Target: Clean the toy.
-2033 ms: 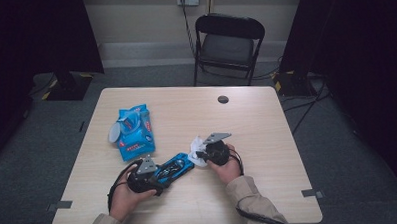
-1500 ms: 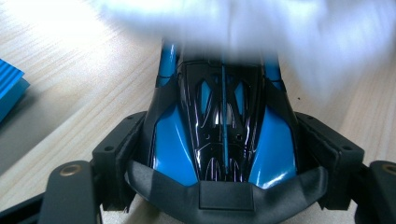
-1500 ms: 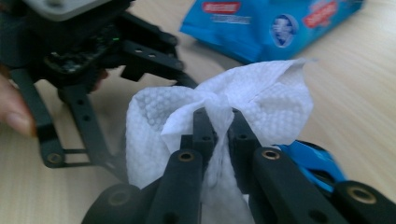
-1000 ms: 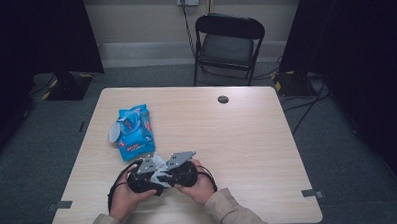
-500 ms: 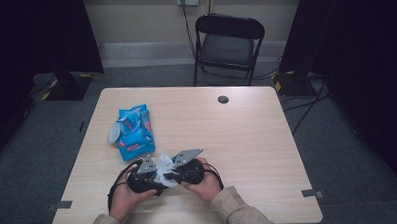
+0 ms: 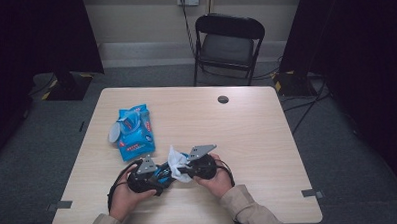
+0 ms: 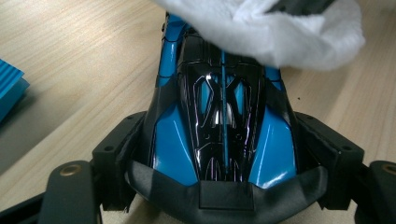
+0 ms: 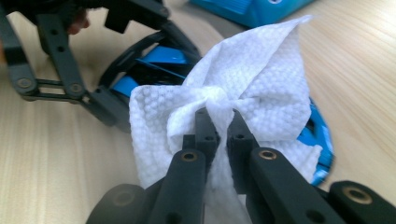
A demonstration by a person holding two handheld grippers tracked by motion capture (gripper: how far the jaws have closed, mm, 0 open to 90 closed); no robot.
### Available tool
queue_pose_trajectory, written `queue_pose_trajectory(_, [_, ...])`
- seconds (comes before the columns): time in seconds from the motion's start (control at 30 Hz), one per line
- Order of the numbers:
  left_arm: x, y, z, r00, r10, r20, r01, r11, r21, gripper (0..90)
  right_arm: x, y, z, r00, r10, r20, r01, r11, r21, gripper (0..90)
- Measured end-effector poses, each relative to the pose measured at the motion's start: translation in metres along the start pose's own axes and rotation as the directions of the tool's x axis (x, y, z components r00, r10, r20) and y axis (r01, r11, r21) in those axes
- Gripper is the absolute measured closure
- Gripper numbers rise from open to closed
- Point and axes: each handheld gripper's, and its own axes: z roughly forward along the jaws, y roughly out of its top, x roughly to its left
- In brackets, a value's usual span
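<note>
A glossy blue and black toy car [image 7: 224, 121] lies on the wooden table [image 6: 257, 140] near its front edge. My left gripper [image 7: 224, 158] is shut on the car's sides, one jaw against each flank. The car [image 6: 163, 174] lies between the two hands. My right gripper [image 8: 218, 119] is shut on a bunched white wipe [image 8: 252, 88] and presses it onto the car's far end [image 8: 159, 60]. From above, the wipe [image 6: 177, 163] covers that end of the car, just left of my right gripper [image 6: 188, 168]. The wipe [image 7: 280, 28] hangs over the car's nose.
A blue pack of wipes [image 6: 133, 132] with its lid flipped open lies on the table left of centre, behind the left hand. A black round grommet [image 6: 223, 99] sits near the far edge. A black folding chair [image 6: 229, 41] stands beyond the table.
The right hand brought the wipe from the right onto the car two seconds ago. Over the last second it has slid the wipe a little to the right along the car. The left hand stayed put.
</note>
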Motion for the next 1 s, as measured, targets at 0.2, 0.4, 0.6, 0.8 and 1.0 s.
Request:
queue_pose_trajectory(0.2, [0.000, 0.000, 0.000, 1.0000, 0.002, 0.000, -0.002, 1.0000, 0.001, 24.2, -0.010, -0.003, -0.007, 0.9988, 0.020, 0.045, -0.020, 1.000, -0.008, 87.0])
queue_pose_trajectory(0.4, [0.000, 0.000, 0.000, 1.0000, 0.002, 0.000, -0.002, 1.0000, 0.001, 24.2, -0.019, -0.005, -0.011, 0.9958, 0.038, 0.083, -0.037, 0.999, -0.009, 87.0])
queue_pose_trajectory(0.6, [0.000, 0.000, 0.000, 1.0000, 0.001, 0.000, -0.001, 1.0000, 0.001, 24.2, -0.029, -0.009, -0.013, 0.9902, 0.070, 0.121, -0.070, 0.998, -0.002, 87.0])
queue_pose_trajectory(0.8, [0.000, 0.000, 0.000, 1.0000, 0.000, 0.000, 0.000, 1.0000, 0.000, 24.2, -0.036, -0.012, -0.012, 0.9839, 0.091, 0.153, -0.095, 0.995, 0.018, 87.0])
queue_pose_trajectory(1.0, [0.000, 0.000, 0.000, 1.0000, 0.000, 0.000, 0.000, 1.0000, 0.000, 24.2, -0.036, -0.003, -0.016, 0.9827, 0.101, 0.155, -0.101, 0.995, -0.009, 86.9])
